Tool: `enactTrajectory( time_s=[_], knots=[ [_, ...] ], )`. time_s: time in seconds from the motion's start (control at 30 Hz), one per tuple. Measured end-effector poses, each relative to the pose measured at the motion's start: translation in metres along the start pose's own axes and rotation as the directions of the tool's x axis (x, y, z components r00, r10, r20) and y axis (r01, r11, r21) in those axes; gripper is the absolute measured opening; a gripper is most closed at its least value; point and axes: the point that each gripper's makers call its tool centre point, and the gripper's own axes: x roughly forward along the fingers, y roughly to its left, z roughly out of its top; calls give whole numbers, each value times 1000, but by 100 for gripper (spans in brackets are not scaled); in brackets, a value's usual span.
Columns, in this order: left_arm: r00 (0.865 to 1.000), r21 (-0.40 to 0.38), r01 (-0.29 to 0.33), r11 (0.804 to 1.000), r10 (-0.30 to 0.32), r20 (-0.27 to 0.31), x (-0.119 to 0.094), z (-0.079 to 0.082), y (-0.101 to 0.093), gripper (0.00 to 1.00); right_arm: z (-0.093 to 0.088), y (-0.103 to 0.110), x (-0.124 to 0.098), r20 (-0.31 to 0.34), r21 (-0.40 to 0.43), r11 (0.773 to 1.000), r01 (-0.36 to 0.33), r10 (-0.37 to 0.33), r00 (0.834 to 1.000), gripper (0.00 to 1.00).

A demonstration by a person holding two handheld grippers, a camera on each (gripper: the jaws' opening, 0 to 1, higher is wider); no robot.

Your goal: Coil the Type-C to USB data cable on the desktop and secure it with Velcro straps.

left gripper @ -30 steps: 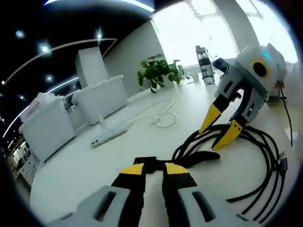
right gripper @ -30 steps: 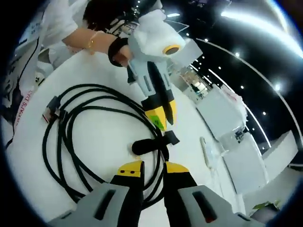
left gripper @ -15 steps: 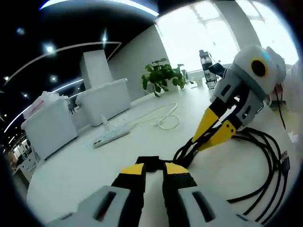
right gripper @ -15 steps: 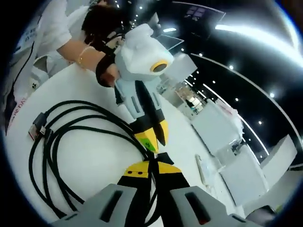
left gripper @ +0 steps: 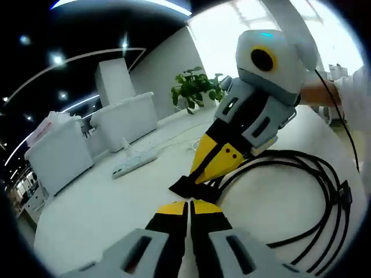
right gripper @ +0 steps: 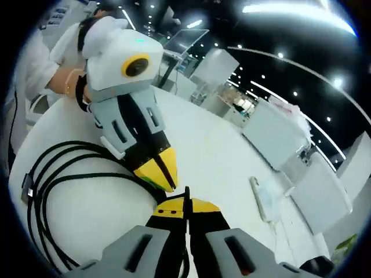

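Spreading across the white desktop (left gripper: 87,202) toward the frame's right, the coiled black cable (left gripper: 313,191) meets both pinched-shut grippers at centre, left gripper (left gripper: 188,207) and right gripper (left gripper: 200,176) each apparently clamping the Velcro strap (left gripper: 184,186) lying crosswise between their tips.

Since a second ago the right gripper (left gripper: 217,165) swings in from well beyond the left gripper (left gripper: 188,209), its jaws going from spread to pressed together, tips meeting on the Velcro strap (left gripper: 185,186). The left gripper's jaws close too. The coiled data cable (left gripper: 301,168) now sits lifted at that pinch point.
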Motion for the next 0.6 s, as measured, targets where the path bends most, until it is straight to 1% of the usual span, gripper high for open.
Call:
enactTrajectory(
  time_s=[0.03,0.07,0.1,0.13,0.17,0.2,0.23,0.3,0.37,0.4,0.43,0.5,0.57,0.6],
  knots=[
    [1000,-10,16,1000,-16,2,1,0,-2,3,-5,0,4,-23,39,999,-13,14,1000,1],
    [999,-2,34,999,-34,0,1,0,-4,3,-11,-4,7,-61,79,997,-6,11,998,1],
    [999,10,45,999,-45,0,1,1,-5,3,-16,-8,9,-84,113,993,15,-5,996,1],
    [998,34,61,998,-61,-6,2,0,-8,3,-17,-11,10,-89,129,991,29,-17,996,1],
    [998,55,54,997,-53,-17,3,-2,-9,3,-21,-18,8,-122,142,988,57,-40,992,1],
    [999,98,44,994,-42,-24,3,-4,-8,3,-20,-16,10,-117,141,989,36,-20,993,1],
    [999,93,47,995,-44,-24,4,-4,-9,3,-21,-14,10,-120,155,987,31,-12,993,1],
    [998,75,53,996,-52,-26,4,-3,-9,3,-23,-13,13,-150,157,987,18,5,989,1],
    [998,63,60,996,-59,-27,5,-4,-7,3,-22,-14,17,-165,156,988,22,4,986,2],
    [998,62,61,996,-59,-29,5,-5,-6,3,-22,-16,18,-169,144,989,33,-8,986,2],
    [997,61,67,996,-66,-29,5,-5,-7,3,-25,-20,19,-187,148,987,58,-30,982,2],
    [997,54,70,996,-68,-27,4,-5,-8,3,-25,-23,24,-162,173,981,81,-53,985,3],
    [998,54,65,996,-64,-24,4,-5,-6,3,-25,-26,27,-154,192,977,90,-60,986,3],
    [998,53,63,997,-61,-23,4,-6,-6,3,-25,-29,28,-146,195,975,105,-78,986,4]
  ],
)
